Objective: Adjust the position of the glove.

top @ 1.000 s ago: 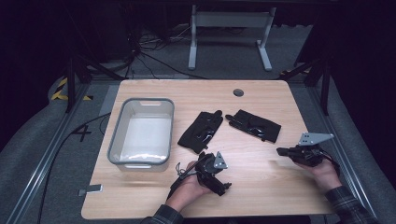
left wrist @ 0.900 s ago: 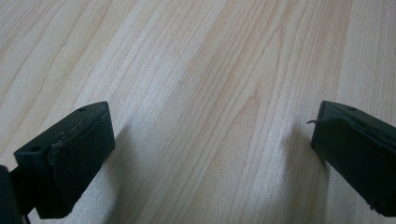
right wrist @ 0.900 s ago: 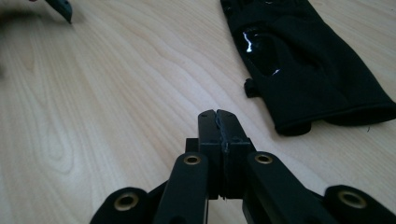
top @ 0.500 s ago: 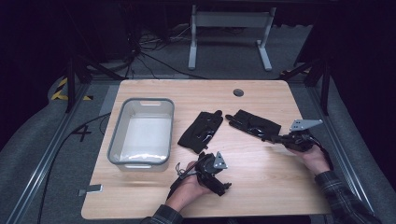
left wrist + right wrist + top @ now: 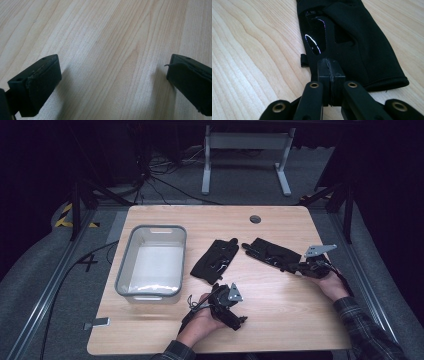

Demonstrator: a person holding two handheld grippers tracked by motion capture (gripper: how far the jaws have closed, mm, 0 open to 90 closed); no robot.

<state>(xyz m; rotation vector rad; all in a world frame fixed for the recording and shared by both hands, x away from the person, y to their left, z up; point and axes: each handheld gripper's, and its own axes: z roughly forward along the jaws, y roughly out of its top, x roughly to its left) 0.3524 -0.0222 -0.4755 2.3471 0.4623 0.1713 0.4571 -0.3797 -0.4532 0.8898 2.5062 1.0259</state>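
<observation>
While both gloves lie on the table (image 5: 280,320) and the grey bin (image 5: 151,261) at the left stands empty, the work, judged to be moving the gloves into that bin, is at its start: nothing is deposited and both items are left to shift.

Going left to right: the bin sits near the left edge. The left gripper (image 5: 226,302) rests low on the bare wood in front of the left glove (image 5: 216,258); in the left gripper view its jaws stand wide apart with only wood grain between them, the glove clear of them.

The right glove (image 5: 272,254) lies just beside the left one, toward the right edge. The right gripper (image 5: 330,75) is at its cuff end, jaws pressed together. In the right gripper view the tips lie over the black fabric; whether a fold is pinched between them cannot be told, though none shows.
</observation>
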